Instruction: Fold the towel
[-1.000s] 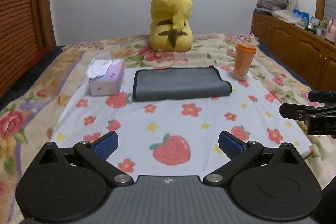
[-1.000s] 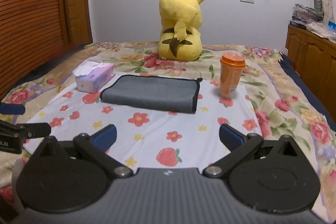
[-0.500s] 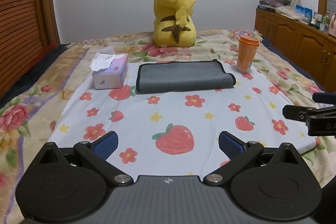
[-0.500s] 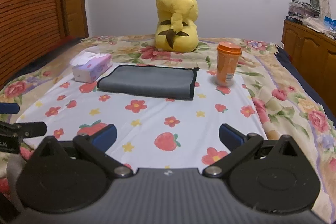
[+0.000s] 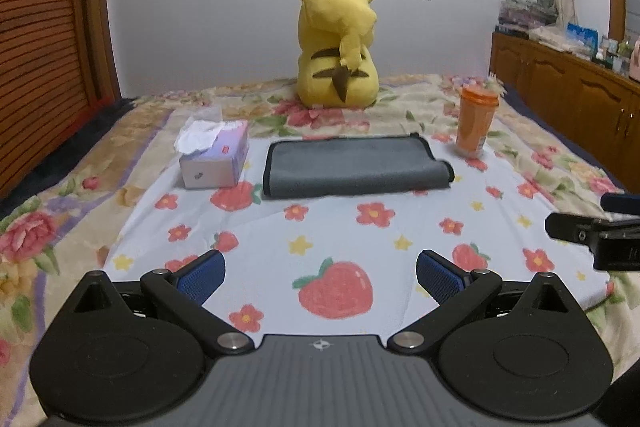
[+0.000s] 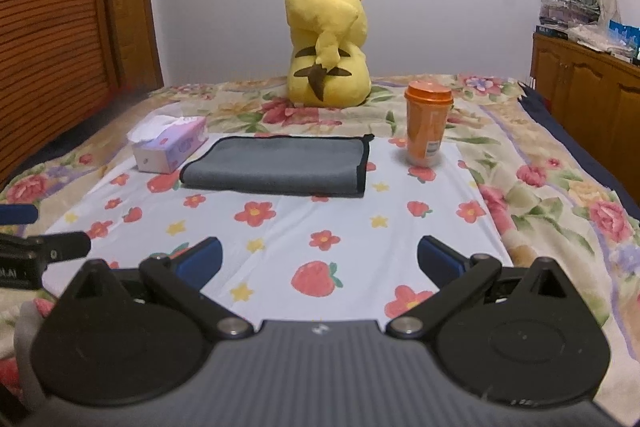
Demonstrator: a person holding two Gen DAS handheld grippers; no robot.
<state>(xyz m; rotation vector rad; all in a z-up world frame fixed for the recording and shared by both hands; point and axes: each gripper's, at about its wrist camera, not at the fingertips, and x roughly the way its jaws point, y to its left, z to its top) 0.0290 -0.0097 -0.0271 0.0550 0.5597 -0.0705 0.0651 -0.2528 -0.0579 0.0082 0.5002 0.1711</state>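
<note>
A grey towel (image 5: 356, 167) with a black edge lies folded flat on the white fruit-print sheet (image 5: 340, 239) on the bed; it also shows in the right wrist view (image 6: 280, 165). My left gripper (image 5: 320, 277) is open and empty, well in front of the towel above the sheet's near part. My right gripper (image 6: 318, 261) is open and empty too, at a like distance from the towel. The right gripper shows at the right edge of the left wrist view (image 5: 600, 231). The left gripper shows at the left edge of the right wrist view (image 6: 32, 247).
A tissue box (image 5: 214, 159) stands left of the towel and an orange cup (image 5: 476, 125) right of it. A yellow plush toy (image 5: 340, 43) sits behind. A wooden wardrobe (image 5: 40, 47) is at left, a wooden cabinet (image 5: 568, 95) at right.
Both grippers have drawn back and lowered a little; the towel and the other things look farther off. Both stay open and empty.
</note>
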